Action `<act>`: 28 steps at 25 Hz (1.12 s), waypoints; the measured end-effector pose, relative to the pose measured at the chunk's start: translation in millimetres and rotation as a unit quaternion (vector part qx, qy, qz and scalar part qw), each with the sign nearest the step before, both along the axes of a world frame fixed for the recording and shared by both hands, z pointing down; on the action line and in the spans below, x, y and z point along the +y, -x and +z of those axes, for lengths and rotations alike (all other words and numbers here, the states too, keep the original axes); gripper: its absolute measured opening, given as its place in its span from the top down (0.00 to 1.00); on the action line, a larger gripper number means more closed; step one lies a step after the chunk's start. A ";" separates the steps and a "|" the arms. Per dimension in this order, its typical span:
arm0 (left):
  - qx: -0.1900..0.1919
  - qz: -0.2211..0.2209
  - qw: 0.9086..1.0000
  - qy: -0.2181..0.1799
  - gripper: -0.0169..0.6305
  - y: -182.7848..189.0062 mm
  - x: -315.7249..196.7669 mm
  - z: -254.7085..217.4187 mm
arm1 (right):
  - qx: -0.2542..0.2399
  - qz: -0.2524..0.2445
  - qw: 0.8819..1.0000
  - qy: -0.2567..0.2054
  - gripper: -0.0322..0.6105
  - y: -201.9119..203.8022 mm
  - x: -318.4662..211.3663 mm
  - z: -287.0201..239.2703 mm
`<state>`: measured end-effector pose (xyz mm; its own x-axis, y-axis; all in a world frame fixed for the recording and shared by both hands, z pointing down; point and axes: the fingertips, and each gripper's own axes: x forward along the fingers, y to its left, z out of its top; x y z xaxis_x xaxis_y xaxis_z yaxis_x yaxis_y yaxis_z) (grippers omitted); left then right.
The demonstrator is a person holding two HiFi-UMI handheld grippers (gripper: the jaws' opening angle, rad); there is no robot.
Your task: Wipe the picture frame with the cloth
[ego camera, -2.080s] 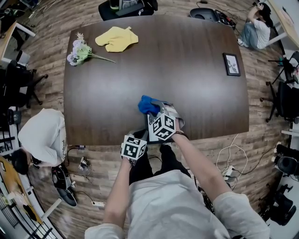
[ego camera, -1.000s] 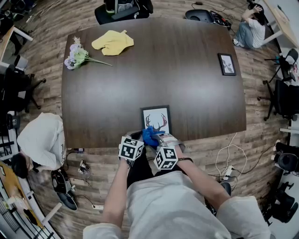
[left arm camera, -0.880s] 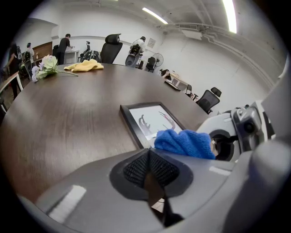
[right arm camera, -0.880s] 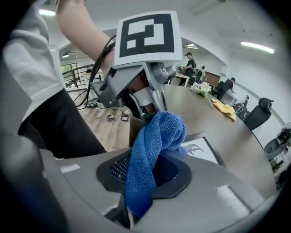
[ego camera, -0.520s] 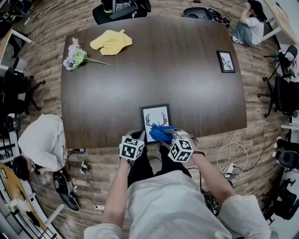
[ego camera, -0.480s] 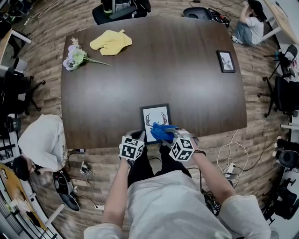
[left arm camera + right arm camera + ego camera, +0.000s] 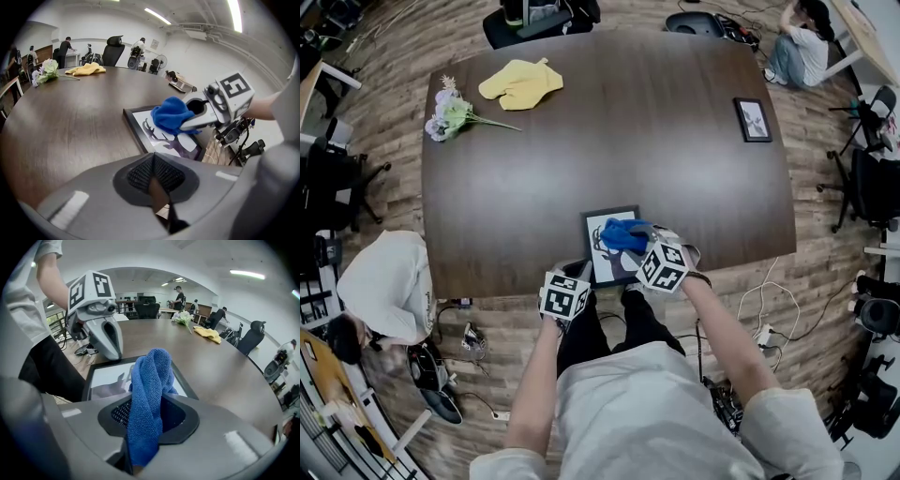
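Right tongs [image 7: 632,240] clamp a bunched blue cloth [image 7: 619,232] over the deer picture frame [image 7: 599,257], which lies flat at the table's [image 7: 534,169] near edge. Left tongs [image 7: 154,183], closed and empty, sit by the frame's near corner. Wiping looks under way, with much of the glass probably left.

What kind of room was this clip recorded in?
Probably a shared office or lab: a large dark conference table, rolling office chairs near it, loose cables on the wood-plank floor, and other people busy nearby.
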<state>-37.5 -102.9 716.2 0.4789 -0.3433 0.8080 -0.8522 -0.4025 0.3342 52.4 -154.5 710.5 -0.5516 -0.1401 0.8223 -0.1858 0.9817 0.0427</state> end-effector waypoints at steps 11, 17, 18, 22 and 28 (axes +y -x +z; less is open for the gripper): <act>0.000 -0.007 1.000 -0.005 0.89 1.7 1.1 -0.9 | 0.024 0.111 0.993 -0.042 0.81 52.4 -53.2 -2.9; -0.001 -0.013 1.000 -0.006 0.89 0.9 -1.4 -0.6 | 0.007 0.083 0.996 -0.038 0.82 82.1 -33.5 -4.4; -0.001 -0.014 1.000 -0.006 0.89 0.9 -1.3 -0.9 | 0.000 0.079 0.996 -0.030 0.82 81.6 -28.2 -5.3; -0.001 -0.022 1.000 -0.007 0.89 1.6 -0.7 -0.8 | -0.017 0.051 0.998 -0.019 0.82 77.8 3.8 -5.8; -0.003 -0.027 1.000 -0.008 0.89 1.6 -0.5 -1.6 | -0.020 -0.012 1.000 0.003 0.82 64.2 59.7 -5.1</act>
<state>-39.1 -103.4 714.6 0.4542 -0.3815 0.8051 -0.8748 -0.3618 0.3221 -11.8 -94.9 705.4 -0.5876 -0.1216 0.8000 -0.1634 0.9861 0.0299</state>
